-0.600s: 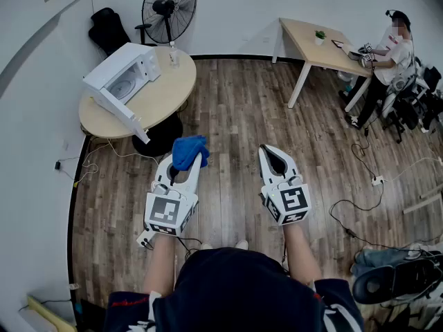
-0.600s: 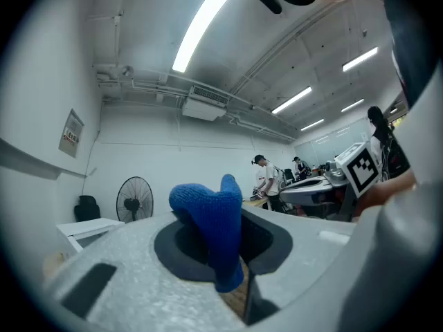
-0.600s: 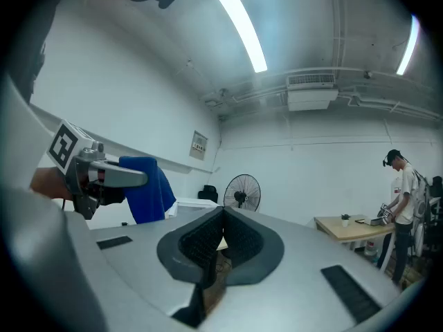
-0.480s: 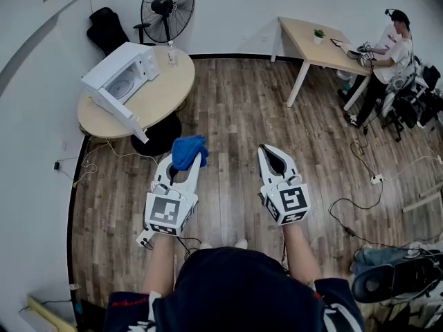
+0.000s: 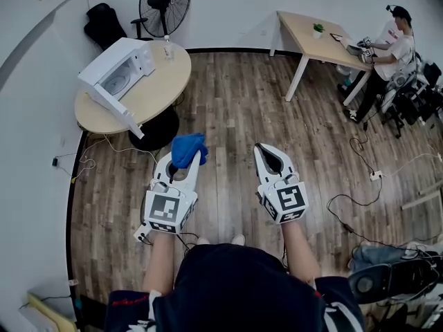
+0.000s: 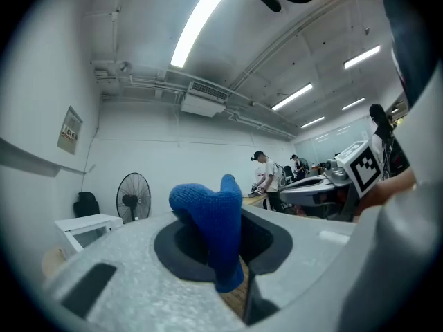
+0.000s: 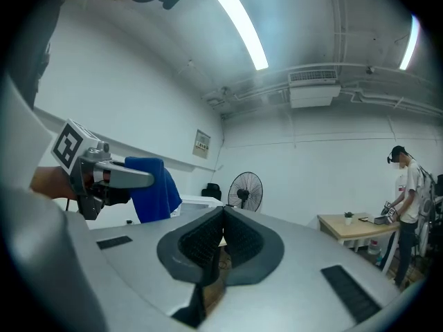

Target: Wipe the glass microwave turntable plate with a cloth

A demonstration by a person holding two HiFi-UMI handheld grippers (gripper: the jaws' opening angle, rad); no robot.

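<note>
Clamping blue cloth (image 5: pixel 188 149), left gripper (image 5: pixel 187 164) is far from microwave (image 5: pixel 119 70) (door open); right gripper (image 5: pixel 266 149) closed.

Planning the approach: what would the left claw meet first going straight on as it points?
Probably nothing near: the left claw, holding the blue cloth, aims just right of the round table, so the way looks free to the white wall.
</note>
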